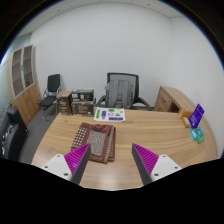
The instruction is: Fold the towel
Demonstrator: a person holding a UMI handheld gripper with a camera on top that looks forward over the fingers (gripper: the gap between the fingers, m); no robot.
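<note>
A brown and beige patterned towel [95, 138] lies flat on the wooden table [150, 132], folded into a rectangle with a darker border. My gripper [113, 160] hovers above the near part of the table, open and empty. Its left finger [76, 158] is over the towel's near edge. Its right finger [152, 160] is over bare wood to the right of the towel.
A green and white booklet [110, 114] lies beyond the towel. A purple box [196, 116] and a teal object [198, 135] sit at the table's right end. An office chair [121, 92] stands behind the table, with cabinets [26, 95] to the left.
</note>
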